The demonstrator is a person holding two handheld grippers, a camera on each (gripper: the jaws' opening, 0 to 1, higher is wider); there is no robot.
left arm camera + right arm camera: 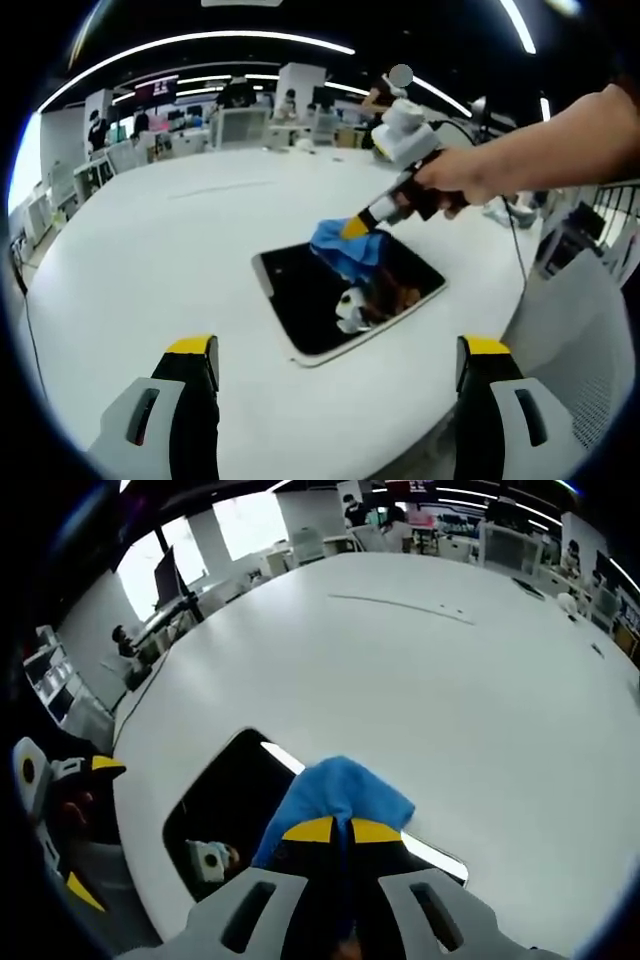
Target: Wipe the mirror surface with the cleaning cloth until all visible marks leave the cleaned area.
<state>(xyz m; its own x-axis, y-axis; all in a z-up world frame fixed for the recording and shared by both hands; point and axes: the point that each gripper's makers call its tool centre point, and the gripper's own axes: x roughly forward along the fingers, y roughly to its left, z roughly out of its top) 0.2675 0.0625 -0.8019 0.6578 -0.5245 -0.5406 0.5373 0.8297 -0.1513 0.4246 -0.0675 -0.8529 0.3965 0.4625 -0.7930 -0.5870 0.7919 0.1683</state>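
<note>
Jaws pinching cloth (345, 790), pressed on mirror (225, 805)

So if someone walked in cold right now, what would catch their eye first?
Most likely the blue cleaning cloth, pinched in the shut right gripper and pressed onto the dark mirror, which lies flat on the big white table. Next, the left gripper, hanging open, clear of the mirror's near edge.

The right gripper (341, 832) pinches the blue cloth (335, 788) against the mirror (222, 795) on the white table (420, 680).
</note>
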